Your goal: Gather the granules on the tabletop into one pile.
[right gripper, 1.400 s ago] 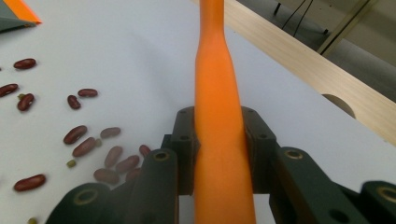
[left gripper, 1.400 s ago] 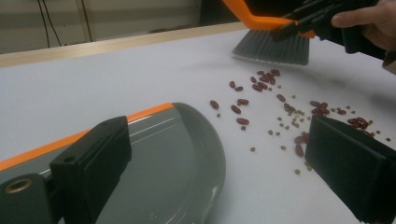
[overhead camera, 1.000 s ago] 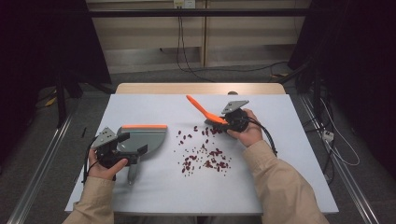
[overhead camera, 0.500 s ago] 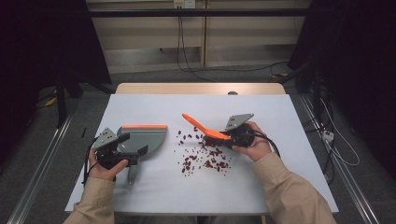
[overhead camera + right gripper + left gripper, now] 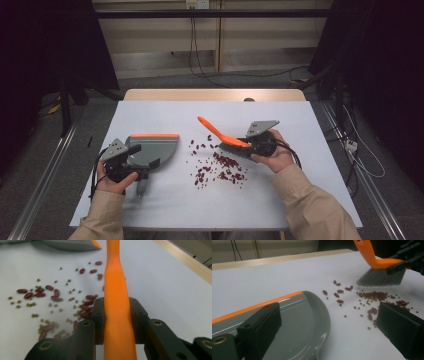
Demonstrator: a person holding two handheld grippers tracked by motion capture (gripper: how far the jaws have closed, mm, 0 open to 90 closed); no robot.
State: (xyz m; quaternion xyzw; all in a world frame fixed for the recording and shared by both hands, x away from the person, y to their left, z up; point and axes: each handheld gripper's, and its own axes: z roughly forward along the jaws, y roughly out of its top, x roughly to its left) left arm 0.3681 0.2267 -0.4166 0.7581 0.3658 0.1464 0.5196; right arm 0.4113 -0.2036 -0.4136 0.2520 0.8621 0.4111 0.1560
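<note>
A grey dustpan (image 5: 155, 147) with an orange front lip lies flat on the white table at the left. My left gripper (image 5: 150, 168) stands open over its rear, jaws wide apart. In the left gripper view the dustpan (image 5: 299, 322) lies under my left gripper (image 5: 327, 315), whose right jaw is clear of the pan's edge. My right gripper (image 5: 250, 146) is shut on the orange handle of a brush (image 5: 215, 131). The grey bristles (image 5: 382, 277) hover at the far right edge of scattered red and green beans (image 5: 222, 167). In the right gripper view the handle (image 5: 116, 277) runs up between the jaws of my right gripper (image 5: 117, 307).
The beans (image 5: 374, 295) spread between the pan and the brush, several loose ones near the pan's lip. The table (image 5: 175, 210) has a wooden strip (image 5: 215, 95) along its far edge. Metal rails (image 5: 45, 175) run along both sides, and cables lie on the floor behind.
My right hand has drawn the brush toward the person and a little right, and the handle now lies flatter. The left gripper and the dustpan have stayed put.
</note>
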